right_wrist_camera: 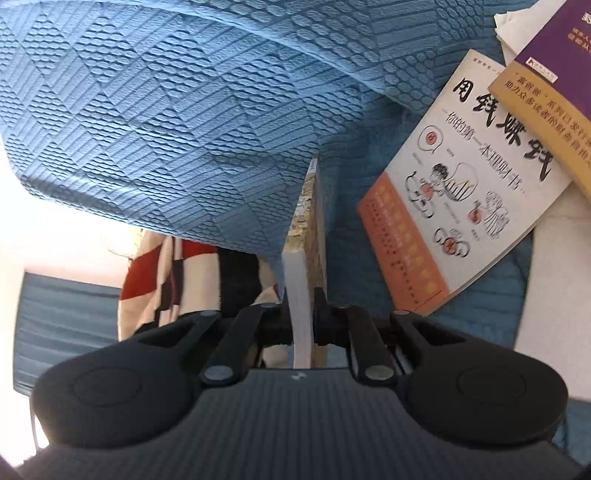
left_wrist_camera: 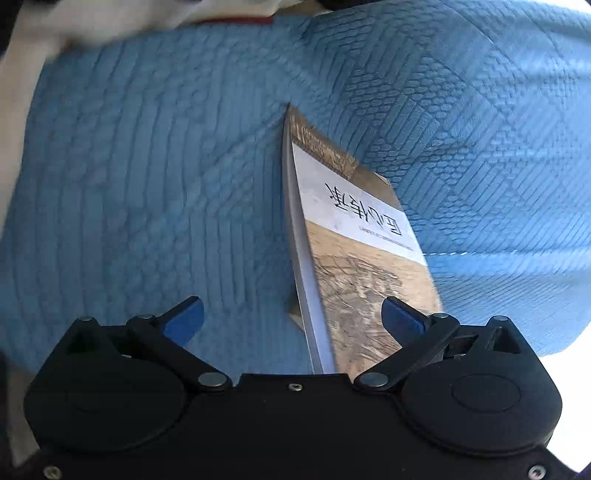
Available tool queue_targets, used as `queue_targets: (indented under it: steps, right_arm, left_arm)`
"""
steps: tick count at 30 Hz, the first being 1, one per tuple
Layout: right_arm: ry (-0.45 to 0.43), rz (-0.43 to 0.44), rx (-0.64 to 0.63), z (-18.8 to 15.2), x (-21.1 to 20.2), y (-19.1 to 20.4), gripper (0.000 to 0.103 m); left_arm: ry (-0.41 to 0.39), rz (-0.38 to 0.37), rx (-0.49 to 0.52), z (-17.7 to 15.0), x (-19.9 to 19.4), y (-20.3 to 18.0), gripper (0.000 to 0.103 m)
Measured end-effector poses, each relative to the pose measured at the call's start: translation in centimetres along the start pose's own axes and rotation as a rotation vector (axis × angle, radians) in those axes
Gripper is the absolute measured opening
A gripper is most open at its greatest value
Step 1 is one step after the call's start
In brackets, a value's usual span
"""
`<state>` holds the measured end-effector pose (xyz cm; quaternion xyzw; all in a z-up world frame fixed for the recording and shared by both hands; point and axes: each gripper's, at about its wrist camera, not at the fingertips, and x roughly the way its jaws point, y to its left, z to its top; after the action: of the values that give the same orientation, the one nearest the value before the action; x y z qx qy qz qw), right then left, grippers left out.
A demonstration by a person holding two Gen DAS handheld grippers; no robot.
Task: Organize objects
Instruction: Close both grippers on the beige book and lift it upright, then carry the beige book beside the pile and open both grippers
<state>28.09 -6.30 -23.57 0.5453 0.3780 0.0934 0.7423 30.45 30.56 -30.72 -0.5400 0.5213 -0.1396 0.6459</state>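
Note:
A tan-covered book with a white title band stands tilted on its edge over the blue quilted bedspread. In the left wrist view it lies between the wide-apart blue fingers of my left gripper, close to the right pad and far from the left one; this gripper is open. The right wrist view shows the same book edge-on, its white pages and tan cover running forward. My right gripper is shut on its near end, a black finger pressing each side.
A white-and-orange book lies on the bedspread to the right, partly under a purple-and-yellow book. A red, white and black checked cloth hangs low at the left. White fabric borders the far left.

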Motion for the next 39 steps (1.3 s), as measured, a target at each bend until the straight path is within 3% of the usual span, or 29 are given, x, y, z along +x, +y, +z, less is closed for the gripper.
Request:
queue_targets:
  steps: [3, 6, 9, 11, 13, 18, 22, 31, 39]
  right_arm:
    - [-0.006, 0.006, 0.022, -0.9, -0.2, 0.1, 0.012]
    - [-0.009, 0.004, 0.04, -1.7, -0.3, -0.2, 0.012]
    - [-0.001, -0.03, 0.022, -2.3, -0.2, -0.2, 0.012]
    - [0.007, -0.072, -0.012, -2.6, -0.3, 0.1, 0.012]
    - [0.015, -0.119, -0.072, -2.9, -0.5, 0.7, 0.012]
    - [0.041, -0.201, -0.231, -3.7, -0.9, 2.9, 0.015]
    - [0.05, -0.186, -0.306, -4.2, -1.3, 4.9, 0.017]
    - [0.049, -0.131, -0.388, -6.7, -1.7, 9.3, 0.019]
    - [0.02, -0.152, -0.432, -9.4, -0.5, 10.6, 0.019]
  left_arm:
    - [0.034, -0.098, -0.117, -0.1, 0.4, 1.2, 0.102]
    - [0.069, -0.15, -0.162, -0.7, 0.8, 1.6, 0.099]
    - [0.106, -0.146, -0.171, -1.3, 1.3, 1.4, 0.082]
    - [0.113, -0.106, -0.143, -1.5, 1.4, 1.0, 0.061]
    - [0.109, -0.076, -0.091, -1.6, 1.1, 0.3, 0.048]
    - [0.037, -0.006, 0.071, -1.7, -1.3, -2.3, 0.035]
    - [-0.03, -0.03, 0.144, -1.1, -4.2, -4.2, 0.02]
    - [-0.071, -0.004, 0.274, 0.7, -9.5, -8.8, 0.018]
    - [-0.043, 0.055, 0.354, 2.2, -10.8, -8.6, 0.018]
